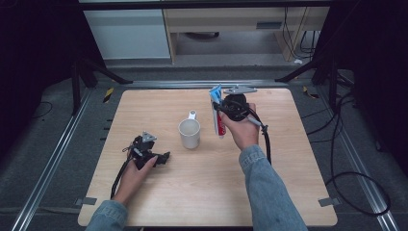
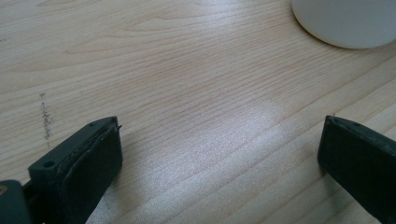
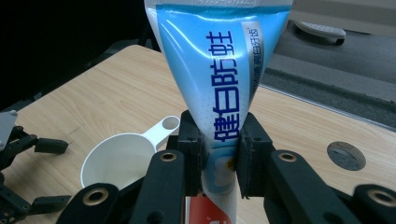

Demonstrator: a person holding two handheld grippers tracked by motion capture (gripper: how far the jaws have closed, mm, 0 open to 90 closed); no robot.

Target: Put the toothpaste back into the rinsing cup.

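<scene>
The right tool (image 3: 219, 158) gripped a toothpaste tube (image 3: 219, 79), its jaws pinched on the tube's middle, and held it above the worktop (image 1: 207, 187) just right of the white mug (image 1: 189, 133), with the flat blue end pointing away from the person. The left tool (image 1: 153, 157) rested on the worktop to the mug's left, its jaws wide with only bare wood between them
</scene>
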